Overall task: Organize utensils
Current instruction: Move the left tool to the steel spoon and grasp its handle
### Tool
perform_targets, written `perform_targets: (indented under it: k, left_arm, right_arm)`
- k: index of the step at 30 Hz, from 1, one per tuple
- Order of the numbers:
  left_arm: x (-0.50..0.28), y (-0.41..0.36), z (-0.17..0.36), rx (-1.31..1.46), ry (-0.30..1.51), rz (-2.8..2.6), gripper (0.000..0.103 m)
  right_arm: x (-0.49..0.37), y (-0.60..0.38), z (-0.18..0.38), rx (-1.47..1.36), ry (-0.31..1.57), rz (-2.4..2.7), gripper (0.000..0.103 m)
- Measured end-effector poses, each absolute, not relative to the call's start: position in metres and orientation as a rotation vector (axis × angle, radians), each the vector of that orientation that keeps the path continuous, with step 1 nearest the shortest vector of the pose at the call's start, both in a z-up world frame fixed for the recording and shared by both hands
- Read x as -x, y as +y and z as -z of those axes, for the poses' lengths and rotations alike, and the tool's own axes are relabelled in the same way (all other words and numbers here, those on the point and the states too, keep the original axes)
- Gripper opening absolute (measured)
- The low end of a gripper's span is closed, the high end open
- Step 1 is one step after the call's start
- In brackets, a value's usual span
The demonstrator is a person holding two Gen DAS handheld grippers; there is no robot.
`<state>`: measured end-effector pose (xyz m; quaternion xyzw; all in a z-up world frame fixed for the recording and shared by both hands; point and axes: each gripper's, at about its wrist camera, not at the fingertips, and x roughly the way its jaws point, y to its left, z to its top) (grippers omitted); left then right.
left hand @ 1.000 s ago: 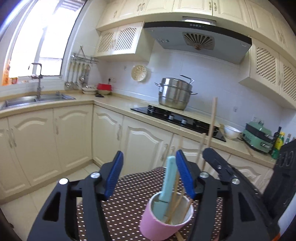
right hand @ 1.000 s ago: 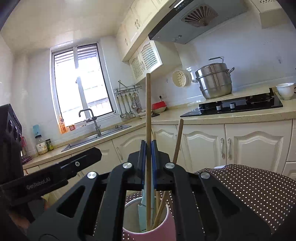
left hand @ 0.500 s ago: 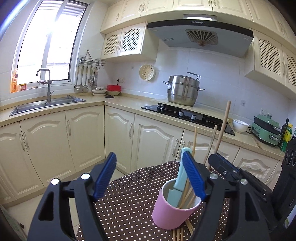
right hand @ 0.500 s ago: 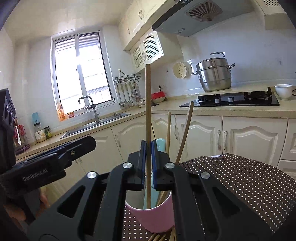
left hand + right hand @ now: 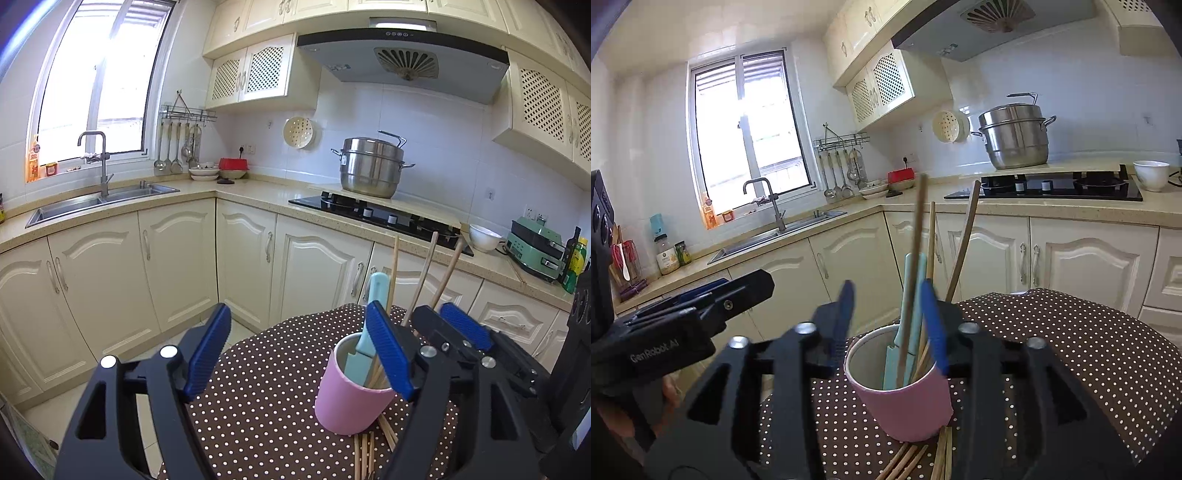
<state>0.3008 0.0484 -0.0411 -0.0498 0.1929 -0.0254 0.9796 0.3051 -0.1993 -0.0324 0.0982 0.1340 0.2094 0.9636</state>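
A pink cup [image 5: 347,398] stands on the brown dotted tablecloth [image 5: 266,387]. It holds a light blue utensil [image 5: 373,314] and several wooden chopsticks [image 5: 421,280]. My left gripper [image 5: 299,350] is open wide, and its right finger overlaps the cup's rim without pinching it. In the right wrist view my right gripper [image 5: 890,321] hangs over the cup [image 5: 905,402] with its jaws opening. A blurred chopstick [image 5: 912,277] leans free between them, its lower end in the cup. Loose chopsticks [image 5: 916,458] lie under the cup's base.
Cream kitchen cabinets and a counter run behind the table, with a sink [image 5: 103,203] at left and a hob with a steel pot [image 5: 369,166] at right. My left gripper's body [image 5: 701,314] sits to the left of the cup.
The right jaws have parted and let go of the upright chopstick, which now leans in the cup. The left jaws have widened a little and the cup looks farther off.
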Motion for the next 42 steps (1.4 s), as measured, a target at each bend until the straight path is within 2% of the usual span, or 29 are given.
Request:
perform_targets:
  k: [10, 16, 19, 29, 42]
  left_arm:
    - [-0.283, 0.053, 0.046, 0.102, 0.462, 0.066, 0.074]
    - [-0.273, 0.046, 0.063, 0.086, 0.597, 0.137, 0.074]
    - [-0.266, 0.042, 0.08, 0.083, 0.684, 0.186, 0.074]
    - [-0.245, 0.036, 0.161, -0.014, 0.993, 0.22, 0.074]
    - [-0.237, 0.03, 0.195, -0.051, 1.15, 0.216, 0.074]
  right_arm:
    - [-0.283, -0.211, 0.025, -0.199, 0.263, -0.411, 0.056]
    - [-0.268, -0.227, 0.028, -0.196, 0.285, -0.381, 0.059]
    - [-0.263, -0.235, 0.034, -0.191, 0.332, -0.375, 0.063]
    - [-0.245, -0.253, 0.073, -0.15, 0.516, -0.353, 0.064]
    - [-0.238, -0.257, 0.105, -0.139, 0.683, -0.372, 0.066]
